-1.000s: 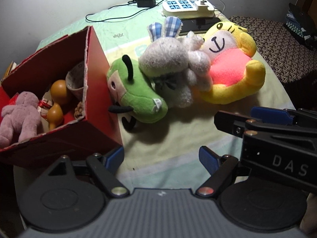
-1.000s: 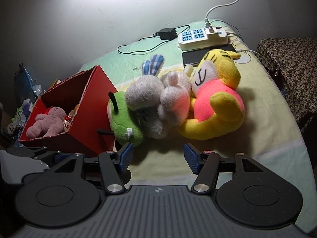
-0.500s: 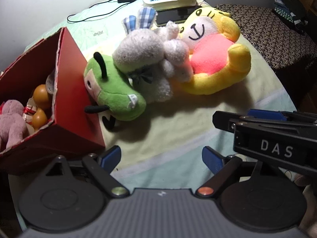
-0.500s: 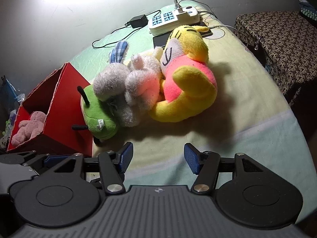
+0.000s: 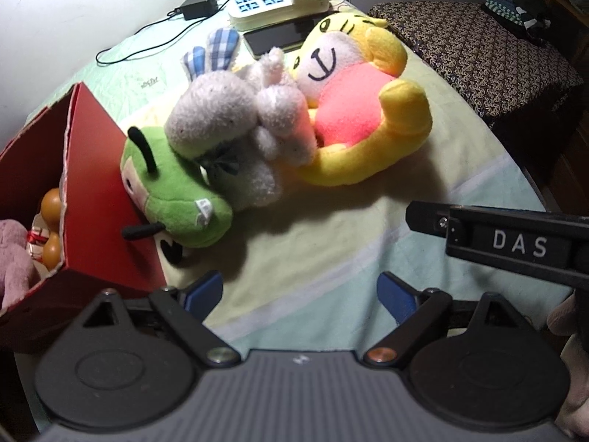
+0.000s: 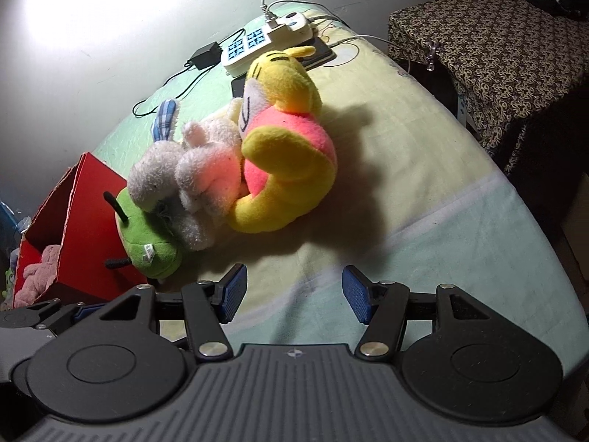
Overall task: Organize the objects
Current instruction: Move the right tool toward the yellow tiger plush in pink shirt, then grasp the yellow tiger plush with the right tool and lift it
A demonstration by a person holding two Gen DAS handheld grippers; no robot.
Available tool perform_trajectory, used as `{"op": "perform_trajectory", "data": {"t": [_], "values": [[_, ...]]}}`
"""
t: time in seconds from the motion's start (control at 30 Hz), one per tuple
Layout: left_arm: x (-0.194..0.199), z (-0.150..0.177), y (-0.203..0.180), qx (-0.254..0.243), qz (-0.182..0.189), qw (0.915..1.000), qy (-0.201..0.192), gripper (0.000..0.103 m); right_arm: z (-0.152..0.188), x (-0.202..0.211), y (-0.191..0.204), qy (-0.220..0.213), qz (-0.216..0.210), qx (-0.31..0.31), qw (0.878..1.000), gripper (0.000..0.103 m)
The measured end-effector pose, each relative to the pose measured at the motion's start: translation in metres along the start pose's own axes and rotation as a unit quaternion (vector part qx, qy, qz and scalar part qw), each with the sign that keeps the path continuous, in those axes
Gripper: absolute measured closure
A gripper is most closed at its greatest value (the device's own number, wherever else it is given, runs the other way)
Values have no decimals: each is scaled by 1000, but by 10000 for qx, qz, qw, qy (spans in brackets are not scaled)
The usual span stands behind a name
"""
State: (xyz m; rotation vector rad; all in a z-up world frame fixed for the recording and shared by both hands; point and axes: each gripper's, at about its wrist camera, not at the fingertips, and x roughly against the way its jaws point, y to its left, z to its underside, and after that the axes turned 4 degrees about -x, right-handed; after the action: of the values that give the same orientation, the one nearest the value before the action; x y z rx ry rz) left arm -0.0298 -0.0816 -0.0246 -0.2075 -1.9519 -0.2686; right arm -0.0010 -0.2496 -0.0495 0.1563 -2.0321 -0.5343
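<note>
Three plush toys lie in a row on the bed: a green one (image 5: pixel 173 199) (image 6: pixel 147 239) against the red box, a grey rabbit (image 5: pixel 235 129) (image 6: pixel 184 180) on top of it, and a yellow and pink tiger (image 5: pixel 360 110) (image 6: pixel 287 147). The red cardboard box (image 5: pixel 99 191) (image 6: pixel 84 221) holds a pink plush (image 5: pixel 11 254) (image 6: pixel 40 269) and orange balls (image 5: pixel 51 202). My left gripper (image 5: pixel 300 293) is open and empty, near the bed's front. My right gripper (image 6: pixel 292 294) is open and empty, below the tiger; its body (image 5: pixel 515 243) shows at right in the left wrist view.
A white power strip (image 5: pixel 276 3) (image 6: pixel 265 44), a black adapter (image 5: pixel 198 2) with cables and a dark phone (image 5: pixel 276 37) lie at the bed's far end. A patterned stool (image 5: pixel 478 44) (image 6: pixel 489 37) stands to the right of the bed.
Both grippers have drawn back and swung right, so the toys and box sit further left and away in both views. Neither gripper has taken hold of anything.
</note>
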Motion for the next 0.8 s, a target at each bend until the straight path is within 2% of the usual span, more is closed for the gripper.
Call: {"op": "perform_trajectory", "data": {"t": [0.13, 0.37, 0.53, 0.8], "values": [[3, -11, -5, -153, 64, 9996, -222, 12, -6, 2, -11, -65, 74, -165, 9998, 43], [-5, -31, -4, -6, 605, 9973, -423, 11, -22, 6, -36, -276, 180, -448, 9985, 43], [-13, -43, -3, 204, 1259, 9903, -551, 11, -41, 5, -49, -416, -288, -773, 9957, 43], [-21, -53, -7, 263, 1948, 9765, -889, 16, -72, -7, -47, -616, -1009, -990, 9880, 42]]}}
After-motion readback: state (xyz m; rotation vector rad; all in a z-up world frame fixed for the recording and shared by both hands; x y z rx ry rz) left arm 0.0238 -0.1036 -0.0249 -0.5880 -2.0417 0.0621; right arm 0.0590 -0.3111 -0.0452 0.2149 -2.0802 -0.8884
